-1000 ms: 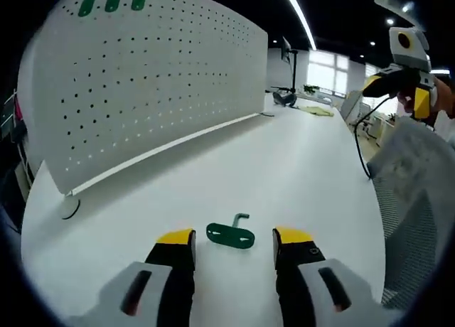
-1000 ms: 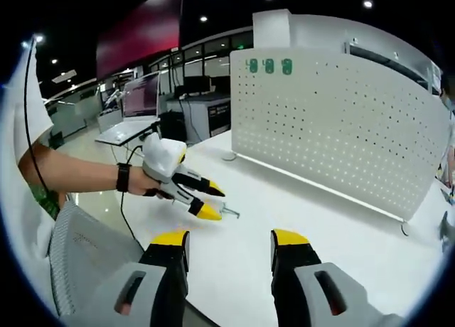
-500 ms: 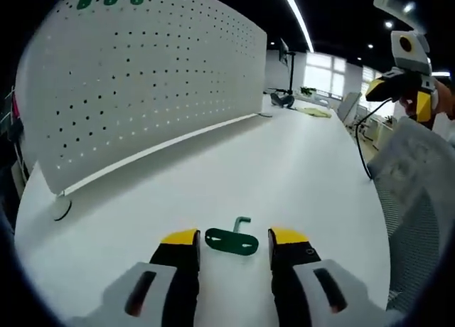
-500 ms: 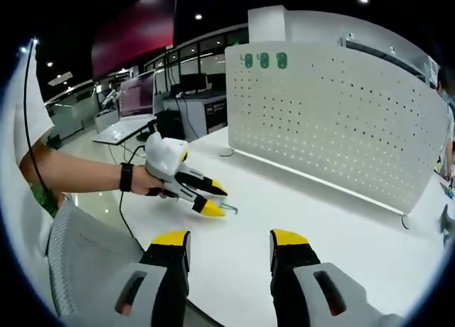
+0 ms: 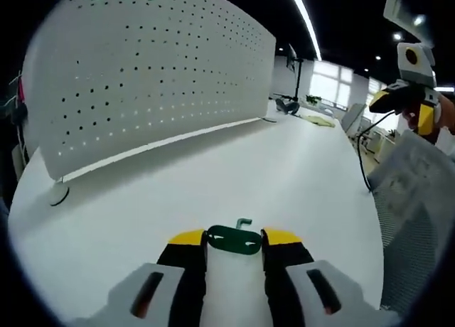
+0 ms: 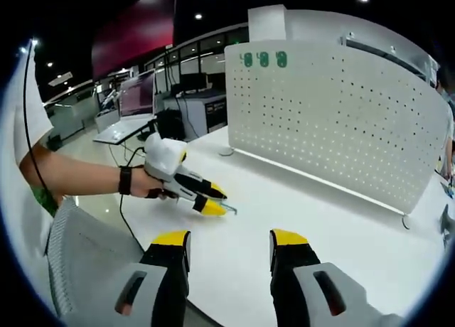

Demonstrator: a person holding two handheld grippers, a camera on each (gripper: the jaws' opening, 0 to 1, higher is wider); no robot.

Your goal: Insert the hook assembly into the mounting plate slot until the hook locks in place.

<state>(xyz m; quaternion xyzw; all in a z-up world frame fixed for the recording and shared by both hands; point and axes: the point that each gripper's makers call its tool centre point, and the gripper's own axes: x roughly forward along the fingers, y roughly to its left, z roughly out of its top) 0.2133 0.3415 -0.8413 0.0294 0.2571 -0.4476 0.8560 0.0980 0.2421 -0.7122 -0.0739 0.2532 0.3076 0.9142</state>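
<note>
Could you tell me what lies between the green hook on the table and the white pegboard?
Only bare white table: in the left gripper view, nothing sits between the green hook and the pegboard.

We can read no text, label, brand, number or sign in either view; the green pieces at the top of the white perforated panel (image 6: 334,121) are too small for us to tell whether they carry any marking.
</note>
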